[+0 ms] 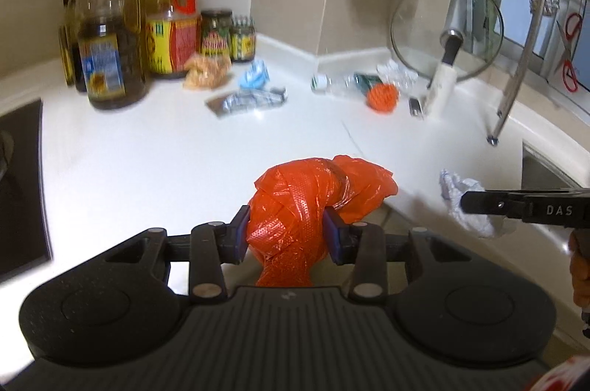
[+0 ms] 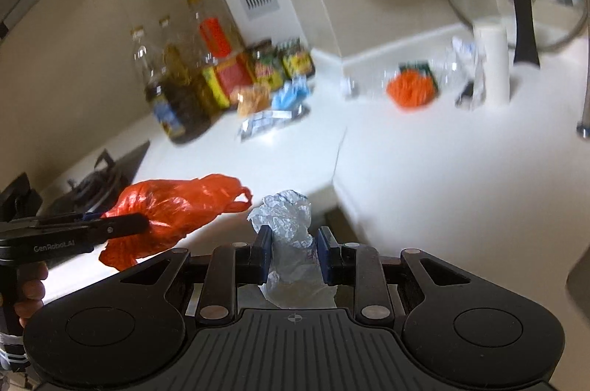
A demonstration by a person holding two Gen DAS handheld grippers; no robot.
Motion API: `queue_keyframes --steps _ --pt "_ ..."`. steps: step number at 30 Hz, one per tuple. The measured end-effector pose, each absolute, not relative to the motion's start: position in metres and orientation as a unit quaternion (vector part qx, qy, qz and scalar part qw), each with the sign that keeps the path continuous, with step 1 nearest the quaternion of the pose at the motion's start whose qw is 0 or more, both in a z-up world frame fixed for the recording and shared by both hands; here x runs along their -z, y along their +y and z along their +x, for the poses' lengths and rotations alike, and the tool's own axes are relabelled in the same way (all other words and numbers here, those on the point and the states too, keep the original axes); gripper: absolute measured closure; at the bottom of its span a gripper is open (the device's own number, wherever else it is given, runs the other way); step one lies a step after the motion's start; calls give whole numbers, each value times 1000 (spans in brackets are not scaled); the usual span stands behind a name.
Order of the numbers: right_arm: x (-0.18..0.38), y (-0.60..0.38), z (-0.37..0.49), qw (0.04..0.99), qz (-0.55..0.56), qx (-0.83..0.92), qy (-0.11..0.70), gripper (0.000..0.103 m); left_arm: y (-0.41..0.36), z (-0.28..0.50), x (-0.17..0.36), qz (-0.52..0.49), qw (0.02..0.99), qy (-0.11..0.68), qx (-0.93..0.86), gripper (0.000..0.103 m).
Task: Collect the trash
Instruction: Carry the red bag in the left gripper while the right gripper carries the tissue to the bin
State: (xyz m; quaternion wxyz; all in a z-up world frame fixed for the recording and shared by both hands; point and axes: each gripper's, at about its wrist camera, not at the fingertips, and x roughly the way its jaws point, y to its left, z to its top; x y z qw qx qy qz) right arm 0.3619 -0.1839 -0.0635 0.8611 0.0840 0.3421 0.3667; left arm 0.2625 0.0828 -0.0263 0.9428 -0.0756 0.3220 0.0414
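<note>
We hold an orange plastic bag clamped in the left gripper and a crumpled white bag pinched in the right gripper, both above the near edge of the white counter. Risk: slack film could slip from the pads in transit. Legible: "DAS" and "CenRoboLAI" on the gripper bodies; bottle labels unreadable
</note>
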Motion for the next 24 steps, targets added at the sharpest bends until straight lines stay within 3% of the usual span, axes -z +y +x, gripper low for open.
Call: queue_keyframes --steps 24 --pt "188 -157 322 828 57 -311 464 77 81 234 156 -162 875 445 -102 65"
